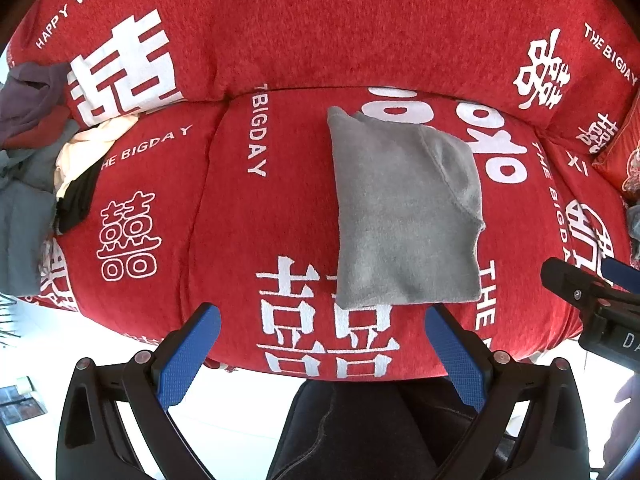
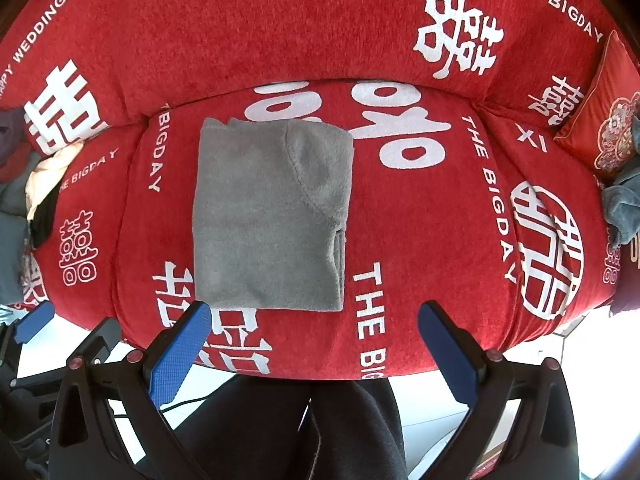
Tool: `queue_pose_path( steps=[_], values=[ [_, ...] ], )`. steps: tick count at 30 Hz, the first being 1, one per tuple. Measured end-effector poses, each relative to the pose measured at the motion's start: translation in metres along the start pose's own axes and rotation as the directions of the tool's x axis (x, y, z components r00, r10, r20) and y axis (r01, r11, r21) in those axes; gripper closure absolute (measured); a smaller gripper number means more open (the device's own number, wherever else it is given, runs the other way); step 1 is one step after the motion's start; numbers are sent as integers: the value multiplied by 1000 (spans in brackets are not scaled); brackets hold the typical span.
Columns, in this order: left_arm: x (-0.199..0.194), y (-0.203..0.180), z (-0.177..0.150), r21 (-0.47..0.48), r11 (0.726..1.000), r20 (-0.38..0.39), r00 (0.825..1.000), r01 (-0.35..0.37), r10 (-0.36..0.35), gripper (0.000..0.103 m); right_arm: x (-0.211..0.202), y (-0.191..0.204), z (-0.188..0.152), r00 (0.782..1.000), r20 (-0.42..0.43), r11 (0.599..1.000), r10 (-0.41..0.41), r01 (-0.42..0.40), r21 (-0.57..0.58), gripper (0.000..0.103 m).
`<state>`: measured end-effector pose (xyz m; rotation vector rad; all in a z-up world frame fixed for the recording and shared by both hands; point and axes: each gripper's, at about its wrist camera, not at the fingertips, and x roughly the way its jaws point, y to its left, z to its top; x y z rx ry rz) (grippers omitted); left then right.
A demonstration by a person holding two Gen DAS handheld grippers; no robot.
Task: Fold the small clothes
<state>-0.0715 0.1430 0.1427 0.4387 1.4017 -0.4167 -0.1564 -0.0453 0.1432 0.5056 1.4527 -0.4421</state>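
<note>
A grey fleece garment (image 1: 404, 216) lies folded into a flat rectangle on the red sofa seat (image 1: 240, 220). It also shows in the right wrist view (image 2: 268, 216). My left gripper (image 1: 322, 316) is open and empty, held just short of the garment's near edge. My right gripper (image 2: 314, 312) is open and empty, near the seat's front edge to the right of the garment. The right gripper's fingers also show at the right edge of the left wrist view (image 1: 580, 284), and the left gripper's fingers at the left edge of the right wrist view (image 2: 36, 322).
A pile of loose clothes (image 1: 36, 152) in grey, cream, black and purple lies at the sofa's left end. A red embroidered cushion (image 2: 608, 112) and a grey-blue cloth (image 2: 624, 204) sit at the right end. The person's dark-trousered legs (image 2: 288, 432) are below the seat.
</note>
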Motion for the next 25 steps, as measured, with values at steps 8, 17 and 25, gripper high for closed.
queue_pose_path(
  steps=[8,17,25],
  values=[
    [0,-3,1,21,1000,11,1000,-1,0,1,-1,0,1,1000,1,1000,0,0,3,0],
    [2,-5,5,33,999,31,999,-14,13,1,-1,1,3,1000,1,1000,-2,2,2,0],
    [-4,-4,8,49,999,87,996,-8,3,1,3,3,8,1000,-4,1000,-8,8,0,0]
  ],
)
